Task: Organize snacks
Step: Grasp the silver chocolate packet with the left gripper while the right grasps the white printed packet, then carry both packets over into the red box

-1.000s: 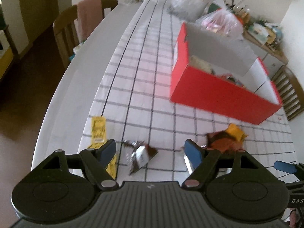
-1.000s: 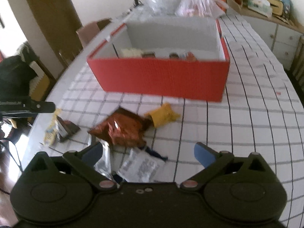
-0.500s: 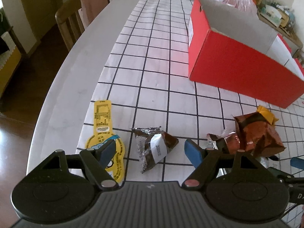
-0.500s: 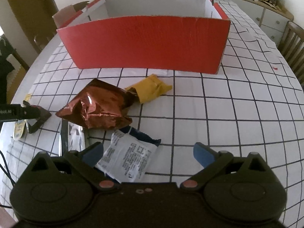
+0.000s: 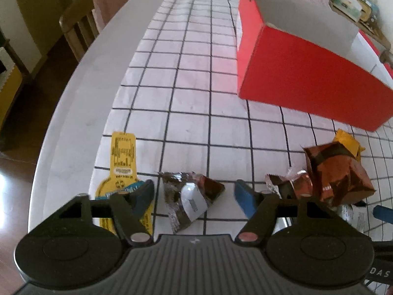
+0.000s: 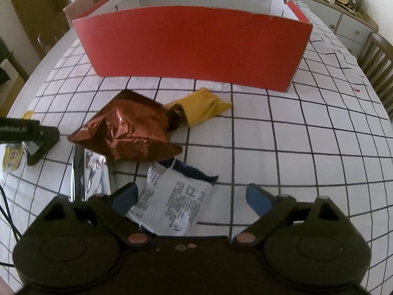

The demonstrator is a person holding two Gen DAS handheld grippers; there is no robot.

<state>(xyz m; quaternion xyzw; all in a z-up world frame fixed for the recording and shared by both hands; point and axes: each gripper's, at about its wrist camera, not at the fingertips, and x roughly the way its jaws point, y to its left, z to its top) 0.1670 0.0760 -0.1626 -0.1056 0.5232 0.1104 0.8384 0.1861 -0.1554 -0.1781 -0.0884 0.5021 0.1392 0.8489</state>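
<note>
Where the checked cloth ends, wooden chairs, perhaps two, stand.

One red box, six snack packets: yellow sachet, brown wrapper, copper bag, mustard packet, white packet, silver packet.

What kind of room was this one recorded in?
Most likely a home dining room: a long table with a checked tablecloth, wooden chairs around it, and a cluttered sideboard by the wall.
</note>
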